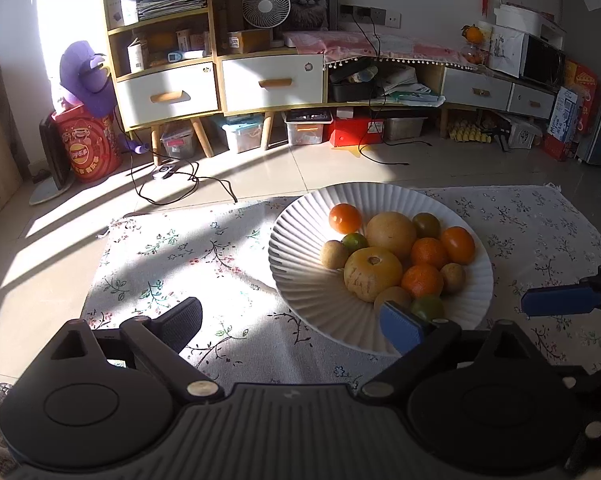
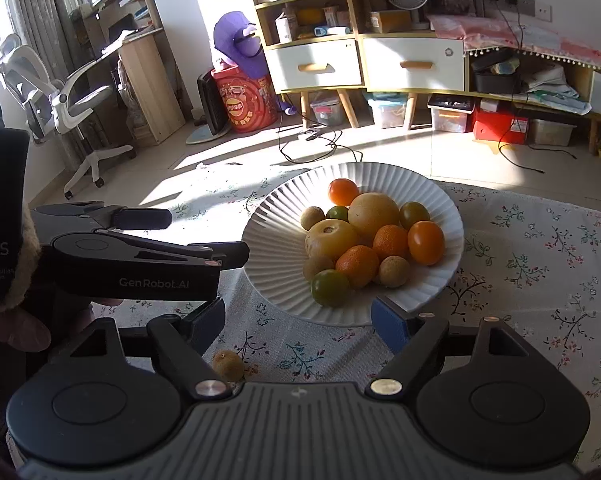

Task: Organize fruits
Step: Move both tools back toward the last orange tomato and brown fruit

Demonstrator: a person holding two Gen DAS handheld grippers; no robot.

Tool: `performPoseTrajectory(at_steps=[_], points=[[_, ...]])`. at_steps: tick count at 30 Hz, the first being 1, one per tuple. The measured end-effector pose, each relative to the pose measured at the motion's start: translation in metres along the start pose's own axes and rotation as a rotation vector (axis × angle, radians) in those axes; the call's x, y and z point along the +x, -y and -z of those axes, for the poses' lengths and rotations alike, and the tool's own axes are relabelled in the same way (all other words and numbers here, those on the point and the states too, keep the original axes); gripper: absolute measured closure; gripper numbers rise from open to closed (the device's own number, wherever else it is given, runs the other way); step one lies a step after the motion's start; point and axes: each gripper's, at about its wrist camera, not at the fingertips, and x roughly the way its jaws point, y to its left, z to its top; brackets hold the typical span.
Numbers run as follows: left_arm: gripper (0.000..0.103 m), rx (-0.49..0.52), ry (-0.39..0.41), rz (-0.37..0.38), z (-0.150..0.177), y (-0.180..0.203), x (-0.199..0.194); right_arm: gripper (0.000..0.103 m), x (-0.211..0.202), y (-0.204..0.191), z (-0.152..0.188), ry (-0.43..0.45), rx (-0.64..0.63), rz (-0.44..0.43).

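Note:
A white ribbed plate [image 1: 300, 248] [image 2: 276, 224] on a floral cloth [image 1: 180, 264] holds several fruits: two big yellow ones [image 1: 390, 230] [image 2: 374, 212], orange ones [image 1: 422, 280] [image 2: 426, 242], green ones [image 2: 330, 287] and small brown ones. One small brown fruit [image 2: 228, 365] lies on the cloth beside the plate, close under my right gripper's left finger. My left gripper [image 1: 292, 320] stands open and empty at the plate's near-left rim. My right gripper [image 2: 298, 316] is open and empty at the near rim. In the right wrist view the left gripper [image 2: 184, 236] shows from the side.
Beyond the cloth lies tiled floor with loose black cables [image 1: 172, 184]. A cabinet with white drawers [image 1: 272, 82] and storage boxes under it lines the back wall. A red drum [image 1: 90, 148] and a white office chair [image 2: 60, 96] stand to the left.

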Motion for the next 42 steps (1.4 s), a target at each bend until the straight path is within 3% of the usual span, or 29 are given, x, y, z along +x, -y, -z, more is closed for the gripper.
performPoseTrajectory(at_steps=[7, 28, 42], points=[[0.009, -0.033, 0.009, -0.019, 0.007, -0.003, -0.016, 0.013, -0.012, -0.007, 0.006, -0.009, -0.018, 0.003], [0.009, -0.097, -0.003, 0.013, 0.058, -0.009, -0.042, 0.004, -0.025, -0.009, 0.026, -0.026, -0.061, 0.035], [0.009, -0.034, -0.060, 0.038, 0.093, 0.000, -0.040, 0.004, -0.023, -0.003, 0.054, -0.041, -0.034, 0.182]])
